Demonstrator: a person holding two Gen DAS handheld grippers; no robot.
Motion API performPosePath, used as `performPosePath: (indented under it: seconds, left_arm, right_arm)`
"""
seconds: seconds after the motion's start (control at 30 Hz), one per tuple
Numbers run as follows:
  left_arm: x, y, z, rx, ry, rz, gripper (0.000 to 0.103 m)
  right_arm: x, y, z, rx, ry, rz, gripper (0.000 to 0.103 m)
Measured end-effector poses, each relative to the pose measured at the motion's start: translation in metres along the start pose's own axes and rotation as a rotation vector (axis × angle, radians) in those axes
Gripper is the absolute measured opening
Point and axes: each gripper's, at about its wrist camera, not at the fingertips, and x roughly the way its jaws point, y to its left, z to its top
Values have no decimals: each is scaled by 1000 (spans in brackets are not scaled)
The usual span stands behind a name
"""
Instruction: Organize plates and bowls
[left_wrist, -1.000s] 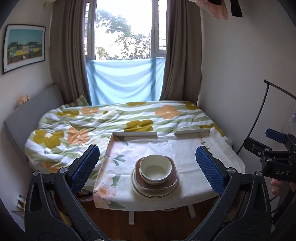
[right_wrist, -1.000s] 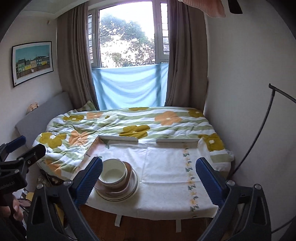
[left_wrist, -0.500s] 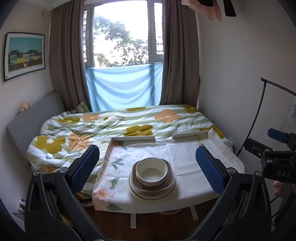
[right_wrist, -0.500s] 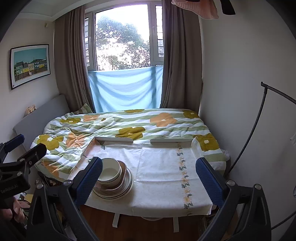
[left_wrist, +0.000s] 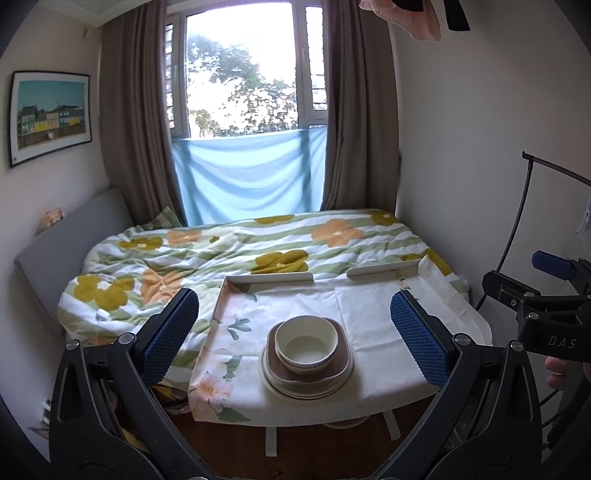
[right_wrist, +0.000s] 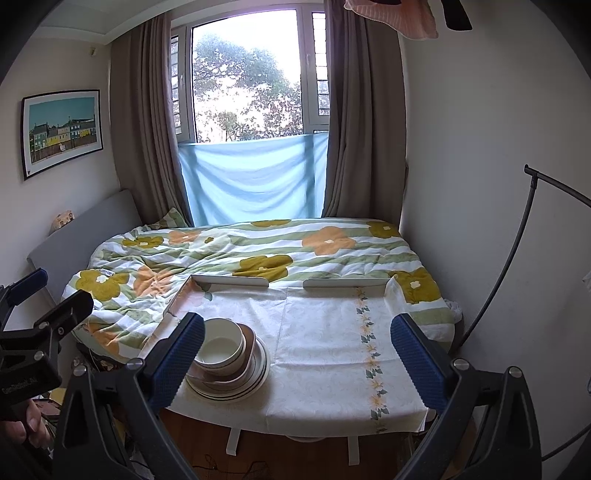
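The cream bowl (left_wrist: 307, 344) sits inside a brown squarish dish (left_wrist: 309, 363), which rests on a stack of pale round plates (left_wrist: 308, 384). The whole pile stands near the near edge of the small table (left_wrist: 373, 314), toward its left side, on a flowered cloth (right_wrist: 332, 354). The table's far raised rim touches the bed (left_wrist: 258, 251) with its flowered quilt; the window (left_wrist: 243, 74) and blue cloth (left_wrist: 251, 177) lie far beyond.

I hold my left gripper (left_wrist: 295, 334) level and well back from the table, aimed straight at the pile; its blue pads (left_wrist: 170, 334) stand wide apart with nothing between them, the bowl framed in the gap. My right gripper (right_wrist: 297, 354) is likewise held back, fingers spread wide and empty, pointing at the bare right half of the cloth, with its left pad overlapping the stack in view. Each gripper shows at the edge of the other's view, side by side and apart, with my fingertips (left_wrist: 556, 373) curled on the handle.
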Motion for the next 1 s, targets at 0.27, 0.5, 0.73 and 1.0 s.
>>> performPosePath:
  seconds: [0.27, 0.5, 0.73, 1.0]
  left_arm:
    - [-1, 2, 1, -10, -5, -3, 103]
    - [-1, 5, 1, -15, -5, 4, 103]
    - [-1, 7, 2, -20, -11, 27, 103]
    - [-3, 5, 1, -12, -28, 70, 103]
  right_arm:
    - [1, 0, 1, 3, 0, -1, 100]
    - [2, 0, 2, 3, -1, -2, 100]
    - [2, 0, 3, 4, -1, -1, 100]
    - [2, 0, 3, 4, 0, 0, 100]
